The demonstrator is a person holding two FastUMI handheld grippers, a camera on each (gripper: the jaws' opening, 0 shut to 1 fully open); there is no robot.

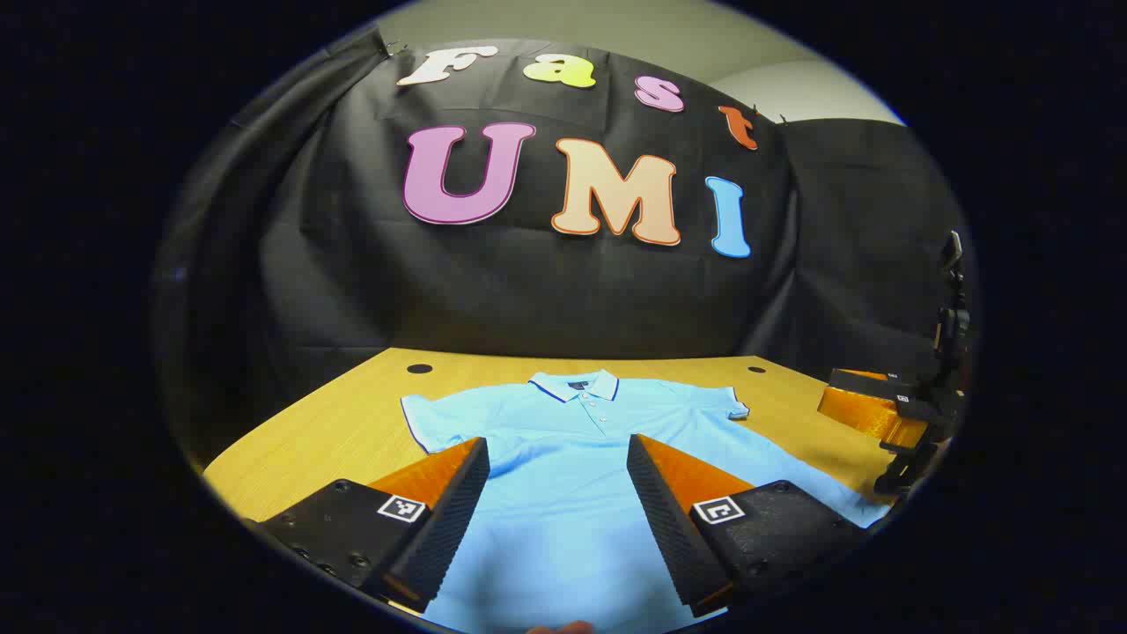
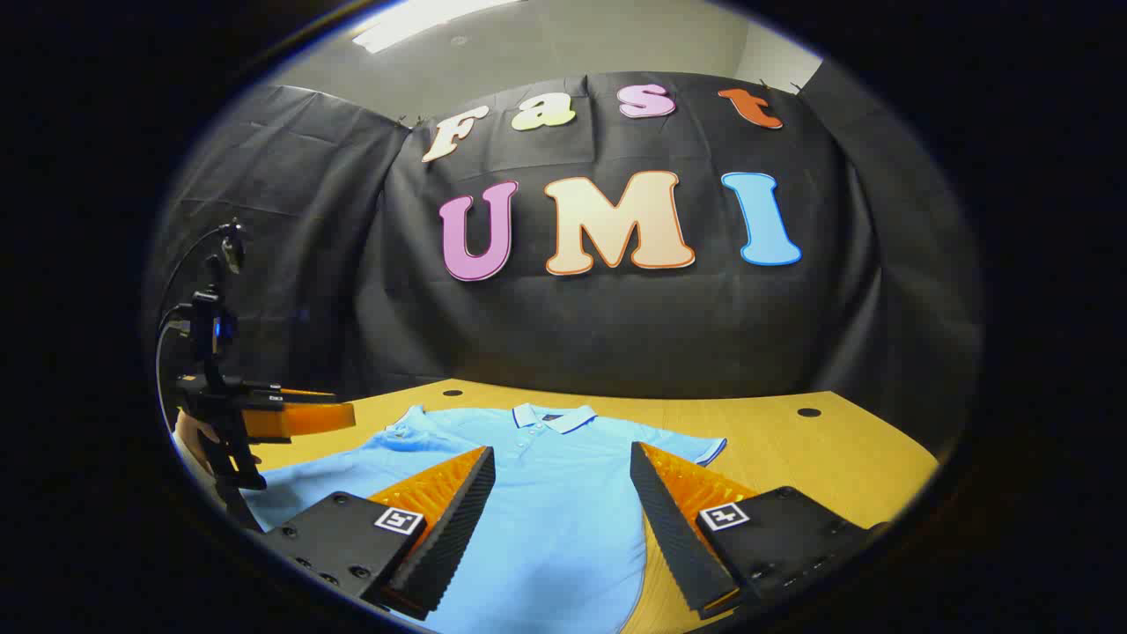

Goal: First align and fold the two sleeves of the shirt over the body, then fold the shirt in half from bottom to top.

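A wide wooden table with a yellow-tan top (image 1: 343,423) stands before the booth's black cloth wall. Spread flat on it, face up, lies a light blue short-sleeved polo shirt with dark-edged collar and cuffs (image 1: 563,458). Its collar points to the far side, its hem lies near, and both sleeves stretch out sideways, one to the left and one to the right, neither folded over the body.

The left gripper (image 1: 556,519) hangs over the near middle of the shirt, fingers spread wide with nothing between them. The right gripper (image 2: 562,528) hangs over the shirt's right side near the hem, fingers likewise wide apart and holding nothing.

Judging by the sleeves lying out flat, the sleeve fold is the step at hand. It would call for each gripper to travel outward to a cuff, pinch the thin cloth without gathering the body beneath, and carry it inward.

The left gripper view shows the right gripper at the far right edge. The right gripper view shows the left gripper at its left edge, with a hand (image 2: 189,440) holding it, and the shirt's curved hem edge on bare wood.
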